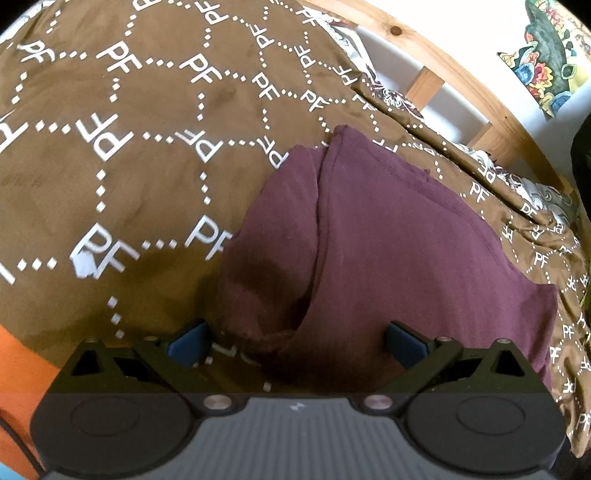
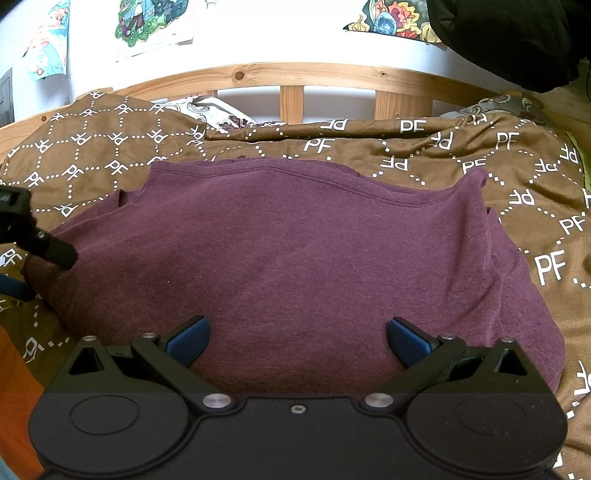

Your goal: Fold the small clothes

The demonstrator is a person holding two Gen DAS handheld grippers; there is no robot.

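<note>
A maroon shirt (image 2: 295, 251) lies partly folded on a brown bedspread (image 2: 535, 177) printed with white "PF" letters. In the left wrist view the shirt (image 1: 388, 240) fills the middle and right, one layer folded over another. My left gripper (image 1: 295, 339) is open, its blue pads either side of the shirt's near left edge, holding nothing. My right gripper (image 2: 295, 339) is open and empty over the shirt's near edge. The left gripper also shows in the right wrist view (image 2: 40, 247) at the shirt's left corner.
A wooden slatted bed rail (image 2: 291, 98) runs along the far side against a white wall with colourful pictures (image 2: 147, 18). A dark object (image 2: 517, 40) hangs at upper right. An orange surface (image 1: 22, 387) lies at lower left beyond the bedspread (image 1: 147, 177).
</note>
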